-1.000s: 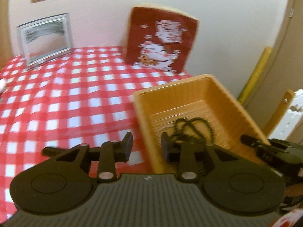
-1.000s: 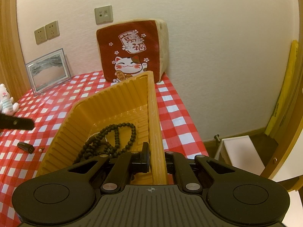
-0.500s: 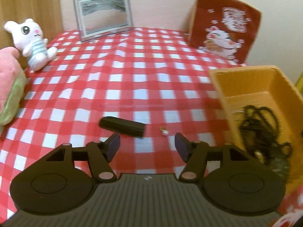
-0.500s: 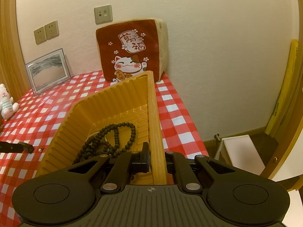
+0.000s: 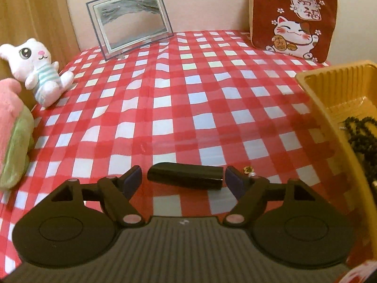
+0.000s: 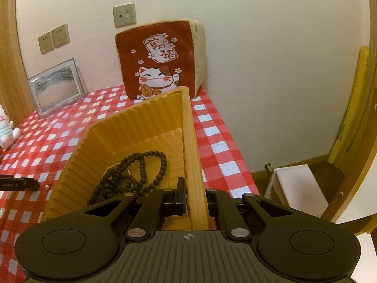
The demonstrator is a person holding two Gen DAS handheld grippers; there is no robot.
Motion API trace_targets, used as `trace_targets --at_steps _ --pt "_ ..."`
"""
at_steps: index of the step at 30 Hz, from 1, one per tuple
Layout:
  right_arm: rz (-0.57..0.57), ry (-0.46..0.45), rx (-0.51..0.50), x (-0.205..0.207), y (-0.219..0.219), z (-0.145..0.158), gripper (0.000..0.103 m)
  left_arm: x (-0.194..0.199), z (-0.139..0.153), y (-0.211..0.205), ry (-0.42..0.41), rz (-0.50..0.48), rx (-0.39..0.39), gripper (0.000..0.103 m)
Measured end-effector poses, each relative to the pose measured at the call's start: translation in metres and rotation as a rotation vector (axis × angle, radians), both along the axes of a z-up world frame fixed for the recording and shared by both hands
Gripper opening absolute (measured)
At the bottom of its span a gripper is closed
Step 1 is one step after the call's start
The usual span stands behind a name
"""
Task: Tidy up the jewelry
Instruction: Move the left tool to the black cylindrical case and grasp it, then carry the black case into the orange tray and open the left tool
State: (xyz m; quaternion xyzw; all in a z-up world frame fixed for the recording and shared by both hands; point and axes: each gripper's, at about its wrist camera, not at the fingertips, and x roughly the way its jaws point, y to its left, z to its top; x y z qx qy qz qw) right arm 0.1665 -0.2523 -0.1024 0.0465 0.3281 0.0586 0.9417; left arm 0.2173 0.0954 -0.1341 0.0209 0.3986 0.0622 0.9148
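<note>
A black oblong case (image 5: 186, 176) lies on the red checked cloth, level with my left gripper's (image 5: 183, 180) fingertips. Its jaws are opening wide, with the case between them and untouched. A small gold earring (image 5: 247, 170) rests just beyond the right fingertip. The orange ribbed tray (image 5: 329, 99) stands to the right and holds a black bead necklace (image 5: 362, 139). My right gripper (image 6: 195, 200) is shut on the tray's right wall (image 6: 190, 141), one finger inside and one outside. The bead necklace (image 6: 141, 172) lies coiled on the tray floor just ahead of it.
A clear picture frame (image 5: 132, 21) and a red cat cushion (image 5: 292, 16) stand against the back wall. A white plush toy (image 5: 37, 70) and a pink plush (image 5: 11, 132) sit at the left. The table edge drops beside the tray toward a white stool (image 6: 299, 188).
My left gripper swung left from over the tray and came down to the cloth, its jaws spreading around the black case. The right gripper kept still on the tray wall.
</note>
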Motion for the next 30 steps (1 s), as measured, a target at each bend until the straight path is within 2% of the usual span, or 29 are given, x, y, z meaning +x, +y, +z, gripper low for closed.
trace_targets --at_steps 9,15,20,26,30 --pt "-0.009 0.014 -0.006 0.003 0.0 -0.002 0.005 0.011 -0.009 0.007 0.018 -0.069 0.009 0.082" --pt "-0.009 0.019 -0.01 0.003 0.0 -0.003 0.005 0.008 -0.014 0.009 0.027 -0.076 -0.022 0.076" --pt "-0.006 0.02 -0.013 0.003 0.001 -0.003 0.005 0.007 -0.014 0.008 0.022 -0.074 -0.016 0.075" --pt "-0.004 0.019 -0.013 0.003 0.001 -0.003 0.005 -0.001 -0.005 0.005 0.007 -0.068 -0.03 0.075" --pt "-0.002 0.015 -0.011 0.003 0.002 -0.003 0.005 -0.009 0.013 -0.001 -0.027 -0.077 -0.057 0.075"
